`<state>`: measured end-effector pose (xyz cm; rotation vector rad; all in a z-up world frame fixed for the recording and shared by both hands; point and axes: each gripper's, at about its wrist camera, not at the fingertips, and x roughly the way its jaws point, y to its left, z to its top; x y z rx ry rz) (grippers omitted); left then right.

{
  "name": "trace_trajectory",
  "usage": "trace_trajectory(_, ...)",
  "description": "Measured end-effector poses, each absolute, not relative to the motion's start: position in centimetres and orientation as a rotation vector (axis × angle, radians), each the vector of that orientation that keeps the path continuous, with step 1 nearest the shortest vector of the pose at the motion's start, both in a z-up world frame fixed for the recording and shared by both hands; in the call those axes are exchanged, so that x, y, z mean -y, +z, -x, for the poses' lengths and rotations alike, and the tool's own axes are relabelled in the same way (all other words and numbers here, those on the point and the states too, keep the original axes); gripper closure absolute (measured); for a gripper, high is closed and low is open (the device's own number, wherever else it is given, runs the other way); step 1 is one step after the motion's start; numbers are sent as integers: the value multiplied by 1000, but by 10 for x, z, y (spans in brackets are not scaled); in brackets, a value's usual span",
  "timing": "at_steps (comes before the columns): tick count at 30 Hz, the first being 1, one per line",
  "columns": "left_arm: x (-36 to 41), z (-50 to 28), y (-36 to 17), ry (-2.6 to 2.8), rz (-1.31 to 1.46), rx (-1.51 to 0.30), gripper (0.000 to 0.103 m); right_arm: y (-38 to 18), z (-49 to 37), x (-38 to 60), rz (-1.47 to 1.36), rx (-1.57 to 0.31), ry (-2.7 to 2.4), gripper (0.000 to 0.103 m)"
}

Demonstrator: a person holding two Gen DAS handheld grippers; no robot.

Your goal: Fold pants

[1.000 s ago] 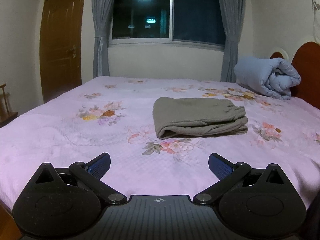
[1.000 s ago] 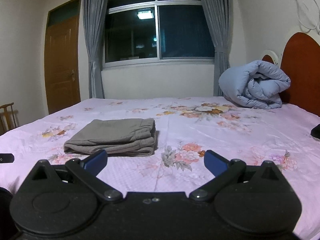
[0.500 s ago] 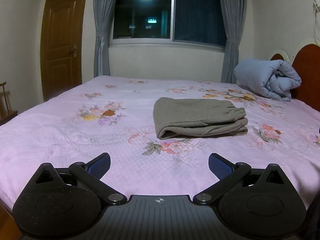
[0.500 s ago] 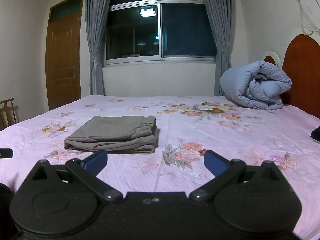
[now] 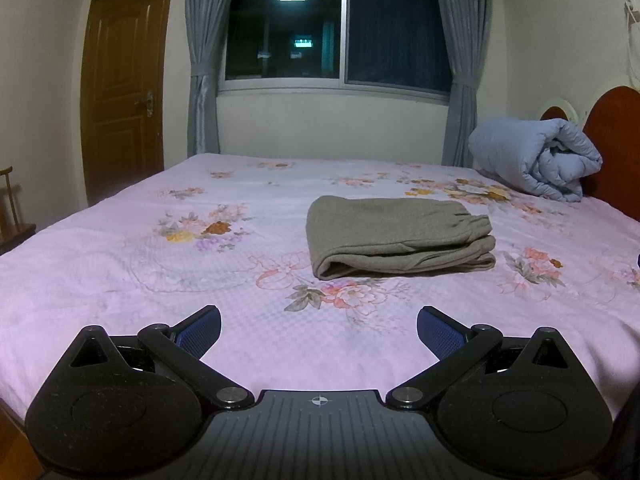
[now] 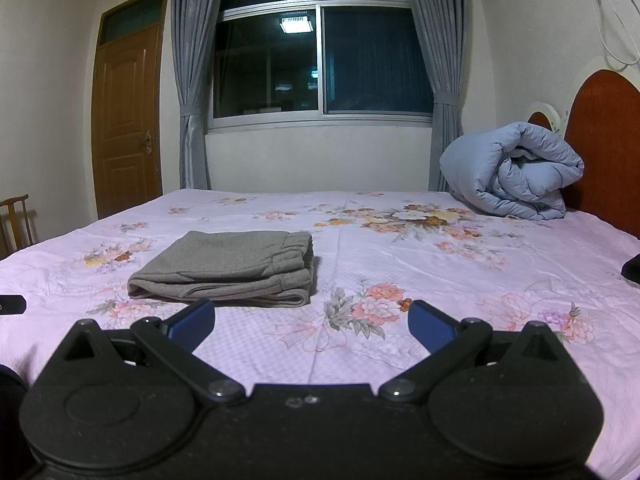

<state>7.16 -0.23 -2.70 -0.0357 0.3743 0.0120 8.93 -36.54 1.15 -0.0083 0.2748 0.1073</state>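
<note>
Grey pants [image 5: 394, 234] lie folded into a flat stack on the pink floral bed [image 5: 160, 280]; in the right wrist view the same pants [image 6: 232, 266] sit left of centre. My left gripper [image 5: 319, 328] hangs open above the near part of the bed, well short of the pants, nothing between its blue pads. My right gripper [image 6: 310, 322] is open too, just in front of and to the right of the stack, empty.
A rolled blue duvet [image 5: 536, 158] rests against the red headboard [image 6: 604, 136] at the far right. A window with grey curtains [image 5: 202, 64] fills the back wall, a brown door [image 5: 120, 88] stands left, and a wooden chair [image 6: 16, 220] sits beside the bed.
Both views tilted up and drew back slightly, so the pants sit a little lower in frame. Both grippers stayed open and the pants have not moved.
</note>
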Motion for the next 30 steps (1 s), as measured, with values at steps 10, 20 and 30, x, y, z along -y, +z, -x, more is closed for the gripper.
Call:
trace_trajectory(10,2,-72,-27,12,33,-376,0,11,-89,366,12,-279,108,6)
trace_trajectory(20,3,-72,-27,13,33,-376,0,11,-89,366,13,-279,109,6)
trace_trajectory(30,3,-72,-27,13,34,-375,0,12,-89,366,14,-279,110,6)
